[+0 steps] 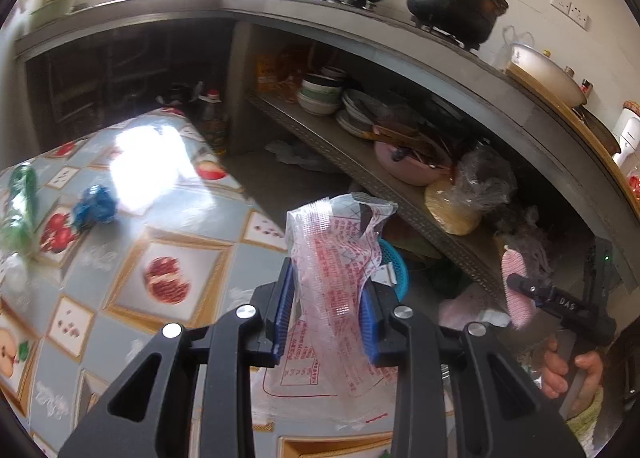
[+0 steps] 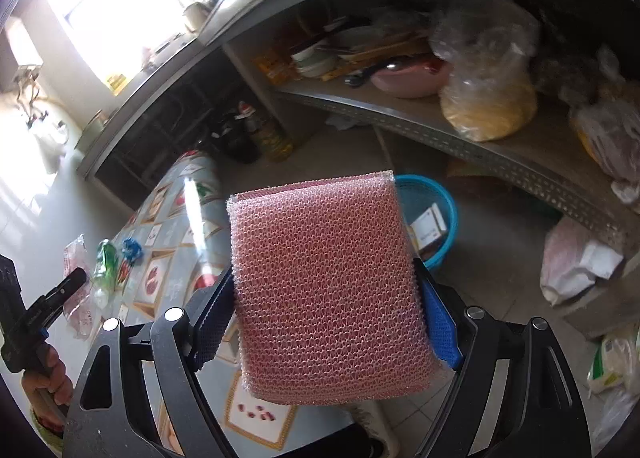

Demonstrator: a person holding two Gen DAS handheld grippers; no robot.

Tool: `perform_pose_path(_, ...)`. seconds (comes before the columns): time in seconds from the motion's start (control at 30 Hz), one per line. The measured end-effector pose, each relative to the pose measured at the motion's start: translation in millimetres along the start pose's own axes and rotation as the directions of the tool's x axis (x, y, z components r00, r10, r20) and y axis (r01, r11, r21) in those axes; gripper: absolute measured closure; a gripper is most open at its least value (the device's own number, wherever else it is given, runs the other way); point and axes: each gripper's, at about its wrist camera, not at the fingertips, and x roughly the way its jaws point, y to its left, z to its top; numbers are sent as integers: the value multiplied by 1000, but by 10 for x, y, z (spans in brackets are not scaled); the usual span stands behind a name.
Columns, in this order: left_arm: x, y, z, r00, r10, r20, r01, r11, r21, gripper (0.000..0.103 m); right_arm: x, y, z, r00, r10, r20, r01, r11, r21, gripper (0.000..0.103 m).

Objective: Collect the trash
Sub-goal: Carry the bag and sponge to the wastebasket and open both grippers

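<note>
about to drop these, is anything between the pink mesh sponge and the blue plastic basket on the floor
Nothing visible blocks it. The pink mesh sponge, clamped in the right gripper, hangs in open air, and the blue plastic basket sits on bare floor past the table edge, its top open with small boxes inside.

Counter (image 1: 188, 266) with fruit-print cloth. On it a blue crumpled wad (image 1: 95, 206) and a green bottle (image 1: 22, 193), lying near each other.

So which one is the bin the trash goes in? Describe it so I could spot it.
Find the long metal shelf under the kitchen counter. On the floor in front of it, beside the patterned table, stands the blue basket. It is the only round, bright blue container, with small boxes inside.
</note>
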Motion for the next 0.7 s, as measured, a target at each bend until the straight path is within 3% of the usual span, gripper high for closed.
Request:
perform_pose_path(0.1,553,-261,235,991,-71,-109,74,997,19,75,223,-298,-9,999,-22,-42,25,998,66,25)
perform_pose_path(0.23,1372,-514,439,961,-82,-265,97,994,44,75,682,-496,-43,993,-33,-115,45,994,100,25)
perform_pose_path(0.4,2522,-727,488,890,-48,-454,80,995,53,74,1339,-658,28,984,-39,-173,60,991,121,25)
perform_pose_path(0.53,3308,-814,491,841,-11,-541,40,998,42,72,1752,-834,149,981,-56,-183,87,983,162,25)
perform_pose_path(0.6,3632,-850,508,835,-19,-550,36,999,19,70,1933,-899,241,981,-77,-177,108,979,172,25)
perform_pose_path(0.7,3994,-848,509,839,-3,-544,3,1000,-2,50,2115,-1001,299,979,-90,-183,125,973,192,25)
